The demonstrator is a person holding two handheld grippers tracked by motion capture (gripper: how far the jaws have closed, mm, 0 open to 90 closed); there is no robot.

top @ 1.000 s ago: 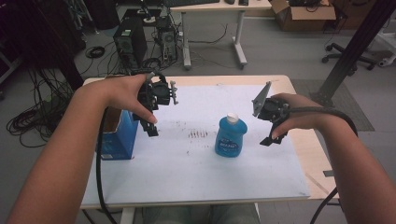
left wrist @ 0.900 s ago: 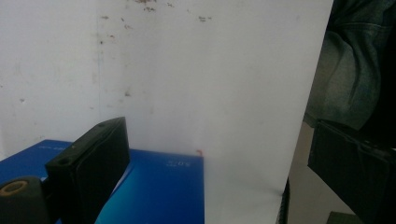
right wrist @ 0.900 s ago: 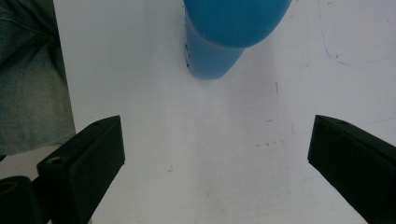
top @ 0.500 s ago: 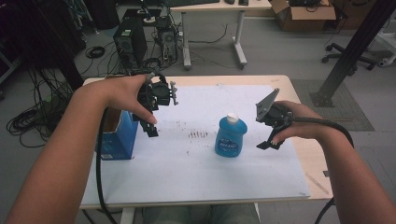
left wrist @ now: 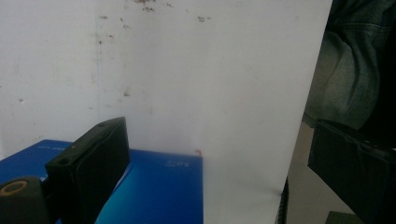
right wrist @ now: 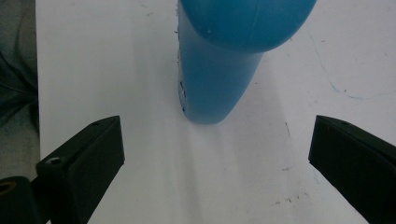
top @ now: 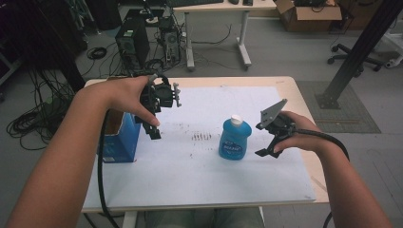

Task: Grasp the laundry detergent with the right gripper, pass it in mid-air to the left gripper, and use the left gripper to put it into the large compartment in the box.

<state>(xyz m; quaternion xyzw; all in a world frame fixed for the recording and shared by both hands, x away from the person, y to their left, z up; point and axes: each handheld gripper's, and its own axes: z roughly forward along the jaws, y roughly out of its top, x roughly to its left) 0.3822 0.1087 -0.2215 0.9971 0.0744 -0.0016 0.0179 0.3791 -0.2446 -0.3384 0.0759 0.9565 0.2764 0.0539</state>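
We read this as the approach step: the right gripper (top: 267,137), right of centre in the high view, sits just beside the blue bottle (top: 234,139) with its jaws spread wide, touching nothing. The bottle stands upright on the white sheet (top: 199,171) at the middle of the frame, white cap (top: 236,119) on top. In the right gripper view the bottle (right wrist: 219,79) fills the upper centre and both jaws stand well clear of it at the lower corners, so no grasp has been made.

The left gripper (top: 153,124) hangs at the upper left of the high view, above the near edge of the blue box (top: 117,142), jaws also wide and empty; in its own view the box (left wrist: 154,191) lies at the lower left.

Next, we judge, the right gripper must slide forward until the bottle's body sits between its jaws, then close squarely on the body below the shoulder, where the sides look flattest, without tipping it.
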